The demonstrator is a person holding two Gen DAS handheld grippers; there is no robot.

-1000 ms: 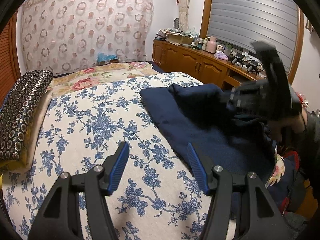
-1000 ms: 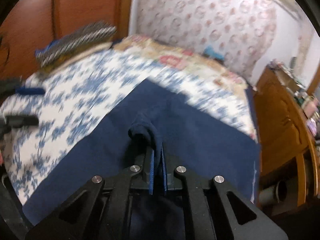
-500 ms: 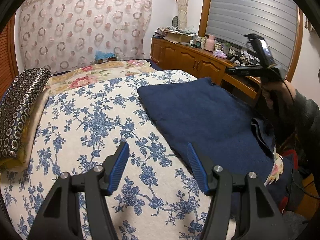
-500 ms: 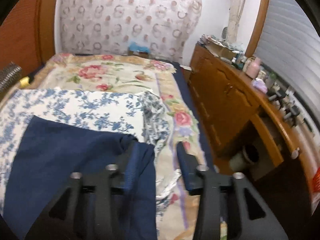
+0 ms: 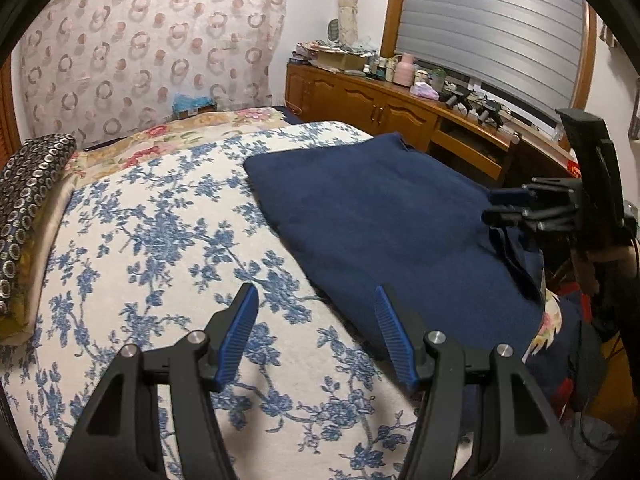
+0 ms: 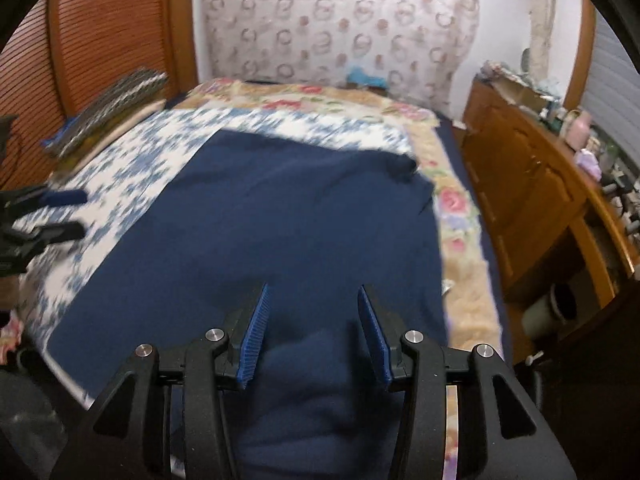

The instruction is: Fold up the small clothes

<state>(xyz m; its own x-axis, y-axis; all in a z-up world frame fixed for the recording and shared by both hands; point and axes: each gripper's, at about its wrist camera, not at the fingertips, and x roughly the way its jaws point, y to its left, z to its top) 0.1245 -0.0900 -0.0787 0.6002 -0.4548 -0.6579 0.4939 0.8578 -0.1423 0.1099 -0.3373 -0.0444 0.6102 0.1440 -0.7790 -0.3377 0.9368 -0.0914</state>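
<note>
A navy blue garment point(image 5: 380, 220) lies spread flat on the right half of the bed. A loose fold of it hangs over the near right edge. My left gripper point(image 5: 316, 294) is open above the floral bedspread point(image 5: 160, 220), and its right finger is by the garment's left edge. Nothing is between its pads. My right gripper point(image 6: 313, 290) is open over the near end of the garment point(image 6: 300, 208), with cloth below it but not pinched. The right gripper point(image 5: 490, 206) also shows at the far right, and the left gripper point(image 6: 80, 213) at the left edge.
A dark patterned pillow point(image 5: 28, 184) lies on the bed's left side. A wooden cabinet point(image 5: 380, 104) with cluttered bottles runs along the right wall under a shuttered window. A wooden headboard point(image 6: 100, 40) stands behind the pillow. A patterned curtain covers the far wall.
My right gripper let go of the navy fold and opened, swung out to the right, then came back over the garment's near end. The garment now lies flat. My left gripper hardly moved.
</note>
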